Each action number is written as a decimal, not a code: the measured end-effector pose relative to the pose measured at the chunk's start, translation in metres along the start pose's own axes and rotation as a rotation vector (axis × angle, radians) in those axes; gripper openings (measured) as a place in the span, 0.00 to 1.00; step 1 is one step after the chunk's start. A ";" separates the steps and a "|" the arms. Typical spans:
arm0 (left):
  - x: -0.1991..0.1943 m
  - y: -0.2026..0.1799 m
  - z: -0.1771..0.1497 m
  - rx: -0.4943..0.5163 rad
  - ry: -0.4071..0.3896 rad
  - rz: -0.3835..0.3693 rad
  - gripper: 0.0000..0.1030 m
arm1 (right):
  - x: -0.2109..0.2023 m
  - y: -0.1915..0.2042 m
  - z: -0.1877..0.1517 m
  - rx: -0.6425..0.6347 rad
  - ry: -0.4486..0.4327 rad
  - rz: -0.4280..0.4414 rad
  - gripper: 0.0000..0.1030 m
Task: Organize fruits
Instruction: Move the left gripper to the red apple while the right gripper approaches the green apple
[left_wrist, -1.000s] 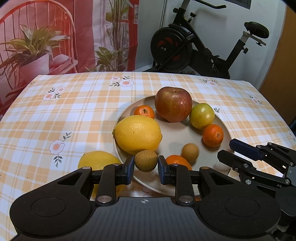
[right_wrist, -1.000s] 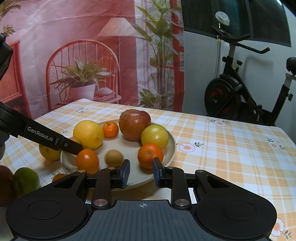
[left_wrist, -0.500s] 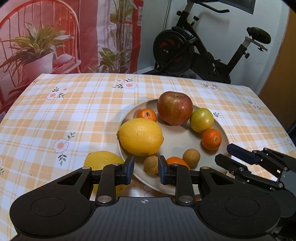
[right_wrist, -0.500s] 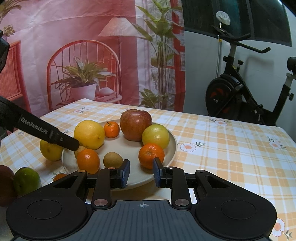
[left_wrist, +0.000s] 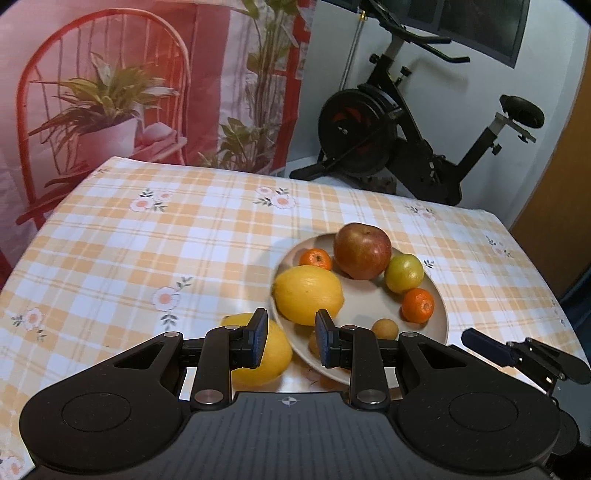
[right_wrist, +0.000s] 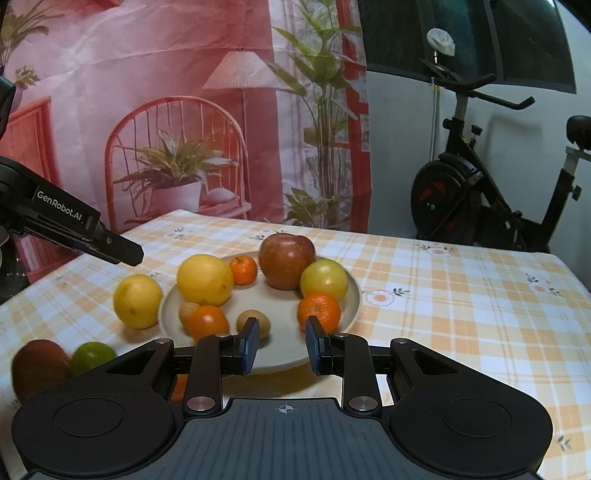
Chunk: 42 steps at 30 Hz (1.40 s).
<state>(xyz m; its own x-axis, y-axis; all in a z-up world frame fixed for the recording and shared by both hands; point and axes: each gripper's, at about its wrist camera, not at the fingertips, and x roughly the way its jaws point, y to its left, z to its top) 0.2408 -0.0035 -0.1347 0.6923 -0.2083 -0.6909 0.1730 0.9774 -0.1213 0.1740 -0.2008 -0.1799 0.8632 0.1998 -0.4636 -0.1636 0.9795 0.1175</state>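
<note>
The left tool (left_wrist: 289, 338) (jaws narrow, empty) partly hides a small brown fruit (left_wrist: 314, 341) on the plate (left_wrist: 437, 314). The right tool (right_wrist: 280, 345), likewise narrow and empty, cuts off the plate's near rim. A lemon (right_wrist: 137, 301) lies on the worktop (right_wrist: 461, 295) left of the plate.

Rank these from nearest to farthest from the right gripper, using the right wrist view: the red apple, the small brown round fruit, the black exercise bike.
1. Small brown round fruit: plate's near side, just beyond the right gripper.
2. Red apple: plate's far side.
3. Black exercise bike: beyond the table, right.
</note>
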 end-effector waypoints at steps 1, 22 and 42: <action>-0.002 0.002 0.000 -0.005 -0.001 0.002 0.29 | -0.002 0.002 0.000 0.003 0.001 0.004 0.24; -0.022 0.039 -0.018 -0.096 0.004 0.032 0.29 | -0.011 0.022 -0.004 -0.001 0.039 0.041 0.24; -0.056 0.069 -0.066 -0.087 0.048 -0.042 0.29 | -0.026 0.073 -0.008 -0.090 0.101 0.130 0.30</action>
<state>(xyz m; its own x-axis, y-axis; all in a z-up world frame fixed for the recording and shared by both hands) 0.1680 0.0777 -0.1514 0.6509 -0.2493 -0.7171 0.1384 0.9677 -0.2108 0.1364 -0.1340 -0.1661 0.7801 0.3220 -0.5364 -0.3168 0.9427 0.1050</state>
